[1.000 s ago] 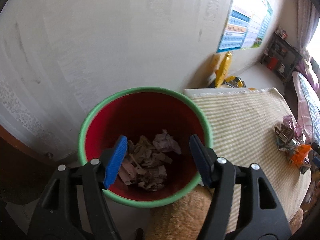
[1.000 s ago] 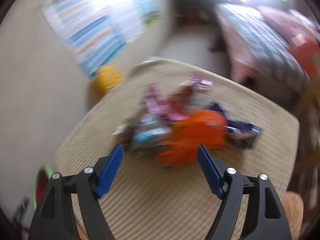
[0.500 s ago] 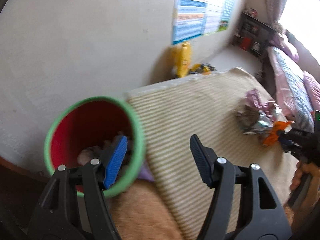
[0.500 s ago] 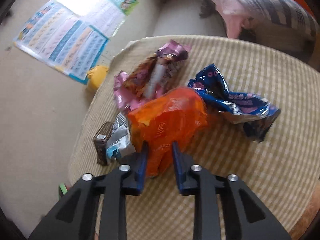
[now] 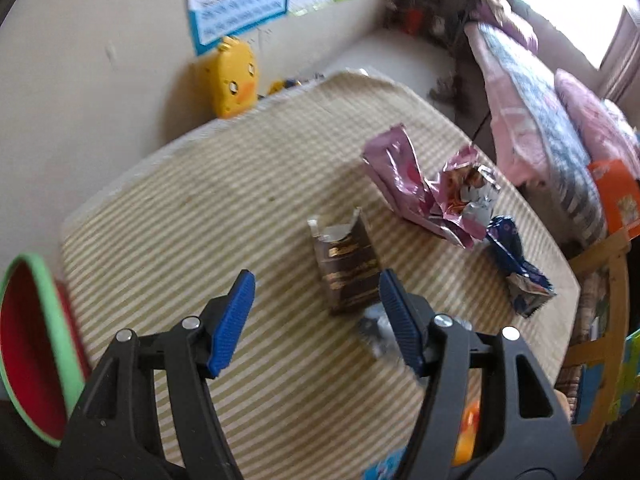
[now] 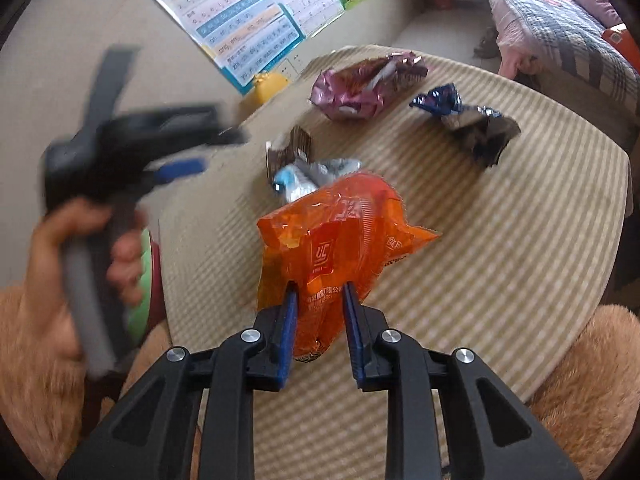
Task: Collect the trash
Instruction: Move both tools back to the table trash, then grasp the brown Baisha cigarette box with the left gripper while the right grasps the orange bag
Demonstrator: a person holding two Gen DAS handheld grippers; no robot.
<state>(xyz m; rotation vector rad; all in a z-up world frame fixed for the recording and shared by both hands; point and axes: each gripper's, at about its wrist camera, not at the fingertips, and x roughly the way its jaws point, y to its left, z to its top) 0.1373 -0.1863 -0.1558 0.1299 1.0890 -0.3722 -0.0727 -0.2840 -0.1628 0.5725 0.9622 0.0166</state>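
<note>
My right gripper [image 6: 318, 300] is shut on an orange snack bag [image 6: 336, 232] and holds it lifted above the striped mat [image 6: 500, 248]. My left gripper [image 5: 316, 304] is open and empty above the mat [image 5: 180, 216], just left of a brown wrapper [image 5: 348, 268]; it also shows blurred in the right wrist view [image 6: 176, 168]. A pink wrapper [image 5: 416, 188], a dark blue wrapper [image 5: 516, 268] and a silver-blue wrapper [image 6: 308, 178] lie on the mat. The red bin with a green rim [image 5: 44, 344] stands at the mat's left edge.
A yellow duck toy [image 5: 234, 76] leans on the wall under a poster [image 5: 236, 0]. A bed with pink and plaid bedding [image 5: 552, 128] lies to the right. A wooden frame [image 5: 608, 320] borders the mat's right side.
My left gripper swung from over the bin to above the brown wrapper. My right gripper shut on the orange bag and lifted it off the pile.
</note>
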